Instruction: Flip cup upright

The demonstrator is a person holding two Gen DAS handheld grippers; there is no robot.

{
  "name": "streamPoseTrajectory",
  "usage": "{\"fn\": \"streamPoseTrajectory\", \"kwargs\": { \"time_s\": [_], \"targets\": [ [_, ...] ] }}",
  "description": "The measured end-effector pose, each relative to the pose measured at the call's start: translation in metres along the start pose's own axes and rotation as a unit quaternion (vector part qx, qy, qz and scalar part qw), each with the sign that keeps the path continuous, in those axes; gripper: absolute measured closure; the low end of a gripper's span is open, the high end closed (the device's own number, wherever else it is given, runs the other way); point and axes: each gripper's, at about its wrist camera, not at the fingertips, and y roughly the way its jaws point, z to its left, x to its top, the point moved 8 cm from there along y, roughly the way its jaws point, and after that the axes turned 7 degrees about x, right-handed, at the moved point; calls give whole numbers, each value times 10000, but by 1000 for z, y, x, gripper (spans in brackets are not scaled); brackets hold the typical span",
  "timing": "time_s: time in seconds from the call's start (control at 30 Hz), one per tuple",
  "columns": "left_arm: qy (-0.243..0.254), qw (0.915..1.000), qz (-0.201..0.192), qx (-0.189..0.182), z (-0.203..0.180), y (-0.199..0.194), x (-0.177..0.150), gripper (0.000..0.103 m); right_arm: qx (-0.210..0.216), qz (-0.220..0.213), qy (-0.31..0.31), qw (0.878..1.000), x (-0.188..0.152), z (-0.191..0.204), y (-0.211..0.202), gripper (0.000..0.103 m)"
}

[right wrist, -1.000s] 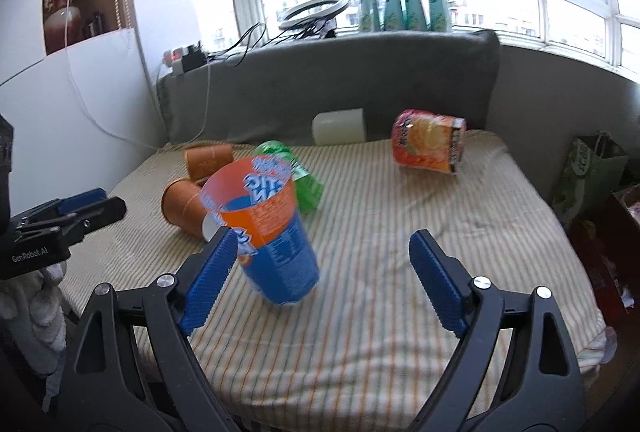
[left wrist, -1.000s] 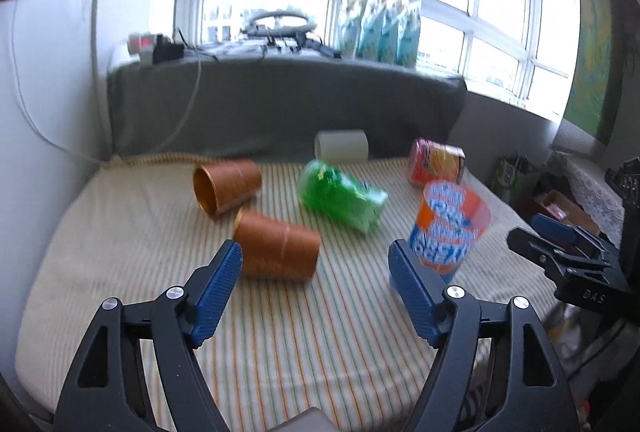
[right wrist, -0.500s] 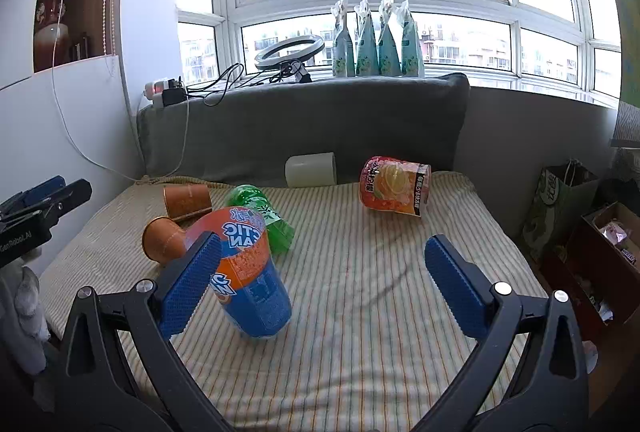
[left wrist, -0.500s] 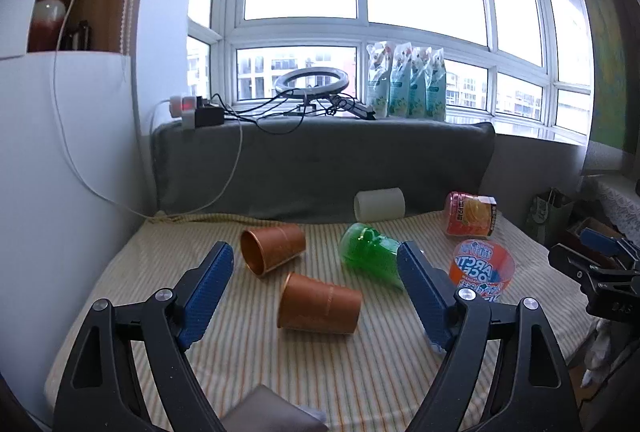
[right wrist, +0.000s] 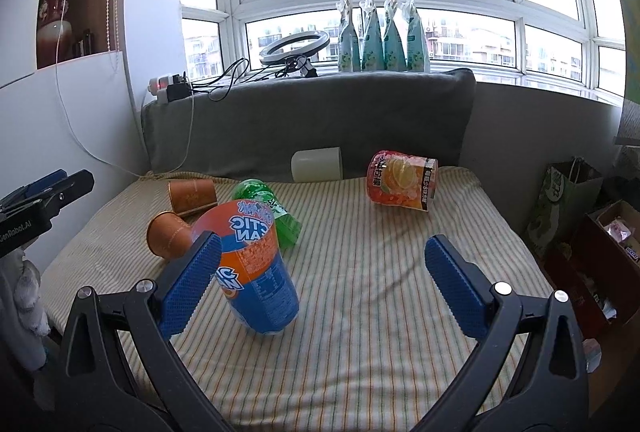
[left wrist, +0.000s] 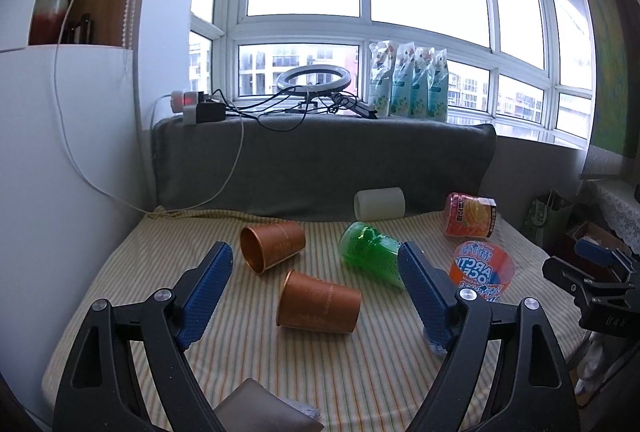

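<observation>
1. Orange-and-blue printed cup (right wrist: 256,272): stands mouth-up on the striped cloth (right wrist: 380,272), leaning somewhat, tapering to a narrow blue base. In the left wrist view (left wrist: 482,270) only its rim and upper wall show; the base is hidden behind that gripper's right finger. The print reads partly as "ARCTIC OCEAN", cut short by the curve of the wall.
2. Right gripper (right wrist: 322,284): blue ribbed pads on black arms, spread wide and holding nothing. Its left pad (right wrist: 190,282) overlaps the cup's side in the picture; contact cannot be judged.
3. Left gripper (left wrist: 312,292): likewise spread apart and empty, raised over the near part of the cloth.
4. Two copper-brown cups: smooth, conical, both on their sides. The nearer one (left wrist: 318,302) shows its wall; the farther one (left wrist: 272,246) shows its open mouth.
5. Green translucent cup (left wrist: 370,256): lying down, ribbed; its lower end is covered by the left gripper's finger.
6. White cylinder (left wrist: 379,203): on its side against the grey padded backrest (left wrist: 320,160); its material cannot be made out.
7. Orange-printed container (right wrist: 402,186): lying down, label text too small to read.
8. Grey object (left wrist: 264,408): cut off by the lower edge, unidentifiable.
</observation>
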Motion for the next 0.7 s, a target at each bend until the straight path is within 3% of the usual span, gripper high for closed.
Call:
{"fn": "streamPoseTrajectory", "kwargs": {
  "time_s": [0.7],
  "targets": [
    [41,10000,22,-22,-3,2,-1,18,112,72,20,9999,-3,0,6,0]
  ]
}}
